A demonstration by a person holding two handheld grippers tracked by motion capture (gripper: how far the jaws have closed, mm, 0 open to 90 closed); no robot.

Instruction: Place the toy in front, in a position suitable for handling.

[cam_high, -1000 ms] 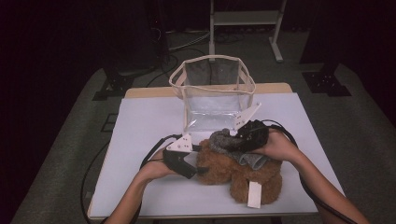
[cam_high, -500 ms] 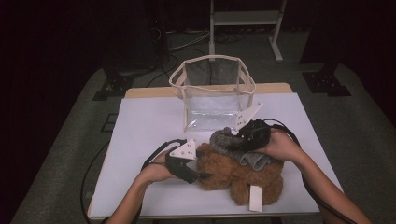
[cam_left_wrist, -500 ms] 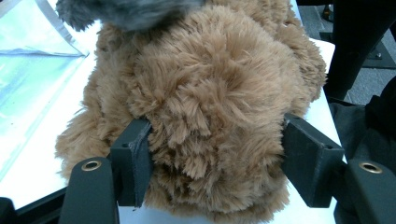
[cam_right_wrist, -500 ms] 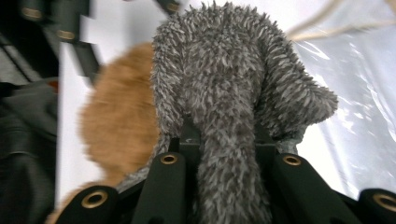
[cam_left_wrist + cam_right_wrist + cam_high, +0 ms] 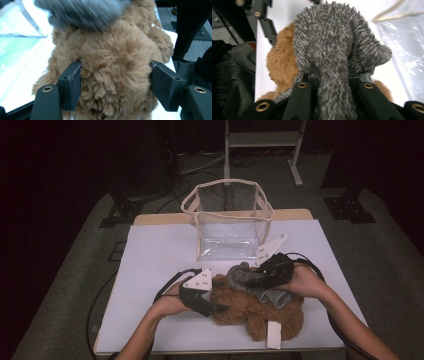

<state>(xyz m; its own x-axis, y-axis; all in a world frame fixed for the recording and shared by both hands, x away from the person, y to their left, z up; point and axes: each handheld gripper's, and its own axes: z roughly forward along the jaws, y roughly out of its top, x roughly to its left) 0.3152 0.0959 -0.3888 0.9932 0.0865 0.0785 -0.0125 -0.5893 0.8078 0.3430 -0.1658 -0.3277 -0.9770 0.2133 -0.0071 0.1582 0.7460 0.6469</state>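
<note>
Standing at the far middle of the white counter is a clear plastic bag with cream trim and an open top; its see-through walls show nothing lying inside, though glare on the front panel hides part of the bottom. In the right gripper view the same bag appears at the right edge, its trim curving across the top corner.

Near the front edge of the counter, well short of the bag, lies a brown teddy bear. A white tag hangs from its lower end; whatever is printed on it is too small to read, and no other writing can be made out.

The left gripper meets the bear from the left. In the left gripper view its jaws sit on either side of the bear, both pads sunk into the brown fur, so they are clamped on it at a middling width, having just closed in.

The right gripper lies over the top of the bear with its jaws closed narrow on a grey fuzzy cloth. In the right gripper view that cloth rises from between the jaws and drapes over the bear.
</note>
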